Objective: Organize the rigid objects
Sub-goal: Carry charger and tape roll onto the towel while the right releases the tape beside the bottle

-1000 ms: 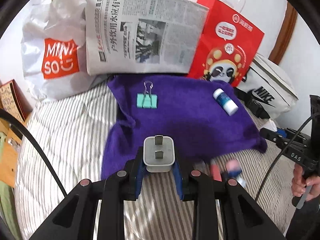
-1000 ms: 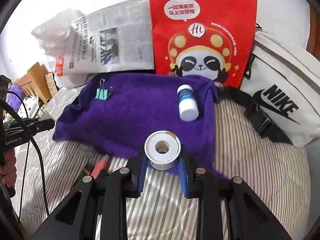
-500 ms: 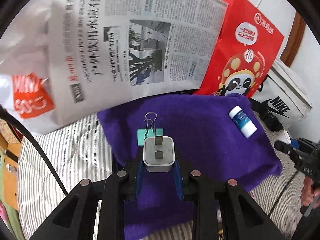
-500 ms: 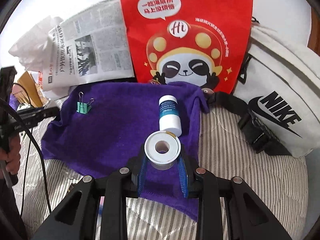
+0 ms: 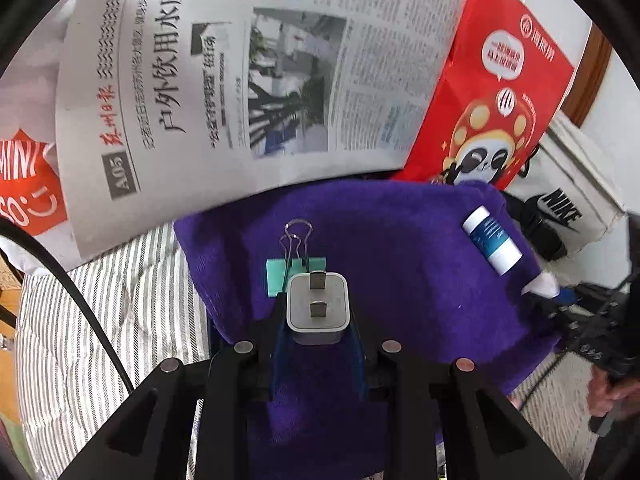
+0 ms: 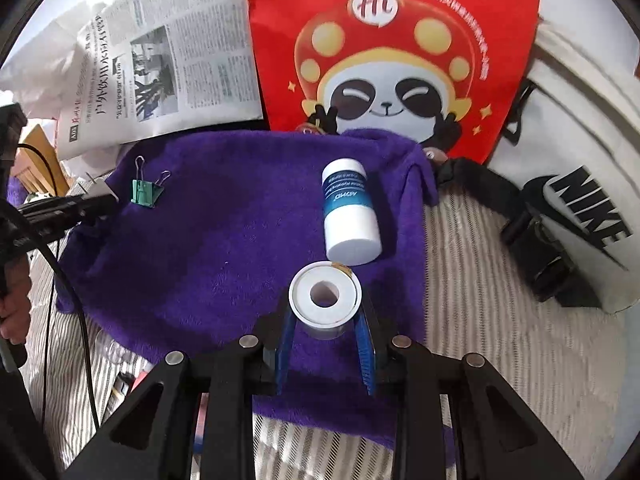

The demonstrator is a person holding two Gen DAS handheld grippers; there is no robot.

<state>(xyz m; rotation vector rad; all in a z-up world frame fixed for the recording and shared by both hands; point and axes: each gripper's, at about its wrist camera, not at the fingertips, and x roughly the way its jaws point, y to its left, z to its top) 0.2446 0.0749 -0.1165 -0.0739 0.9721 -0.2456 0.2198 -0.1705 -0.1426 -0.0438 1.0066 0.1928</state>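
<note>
A purple towel (image 5: 400, 280) (image 6: 224, 240) lies spread on a striped bed. My left gripper (image 5: 318, 316) is shut on a white plug charger (image 5: 318, 306) with two metal prongs, held over the towel's left part just in front of a green binder clip (image 5: 280, 276) (image 6: 143, 193). My right gripper (image 6: 325, 304) is shut on a white tape roll (image 6: 325, 295), held over the towel's right part directly in front of a white and blue bottle (image 6: 349, 212) (image 5: 491, 243) lying on its side. The left gripper's tip shows at the left edge of the right wrist view.
A newspaper (image 5: 256, 80), a red panda paper bag (image 6: 392, 56) and a white Nike bag (image 6: 580, 200) stand behind the towel. A white Miniso bag (image 5: 24, 188) is at the left. Small items lie on the bed by the towel's near edge (image 6: 132, 380).
Both grippers have moved forward and down over the towel with their objects. The left has closed in on the binder clip, the right on the bottle.
</note>
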